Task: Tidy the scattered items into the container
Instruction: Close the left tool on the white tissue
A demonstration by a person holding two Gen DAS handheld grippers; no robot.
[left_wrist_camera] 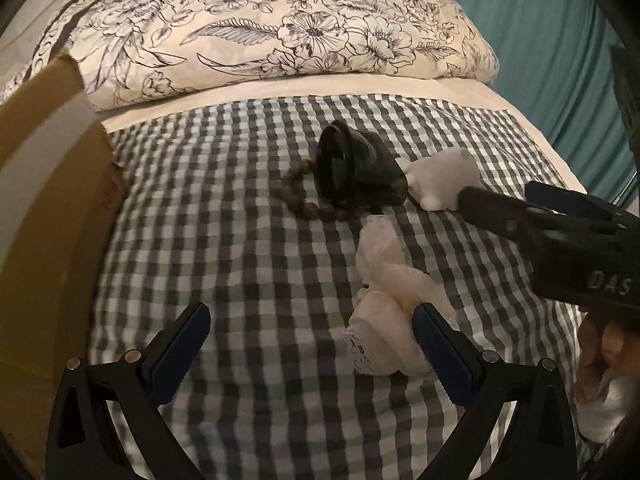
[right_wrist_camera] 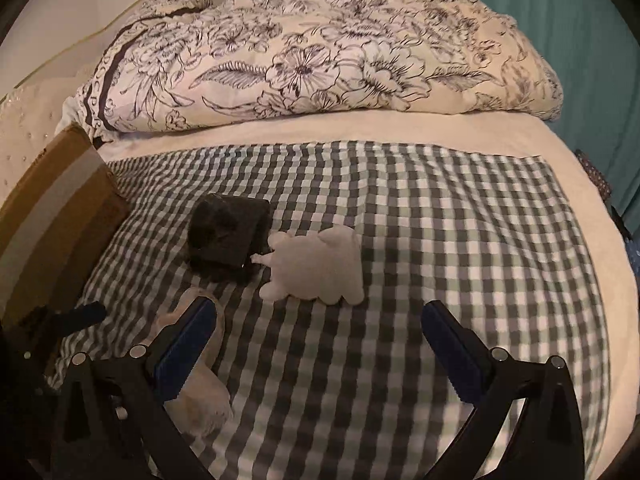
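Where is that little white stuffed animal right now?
The white stuffed animal lies on the checkered cloth, mid-left in the right wrist view, touching the dark object on its left.

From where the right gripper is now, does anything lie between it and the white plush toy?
Nothing visible does. The right gripper is open, and only bare checked cloth lies between its fingers and the plush toy. The dark case touches the toy's far left side, and the crumpled bag lies by the left finger, both off the path.

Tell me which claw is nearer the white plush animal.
Right. The right claw is open just short of the white plush animal; the left claw sits farther back, open beside the clear plastic packet.
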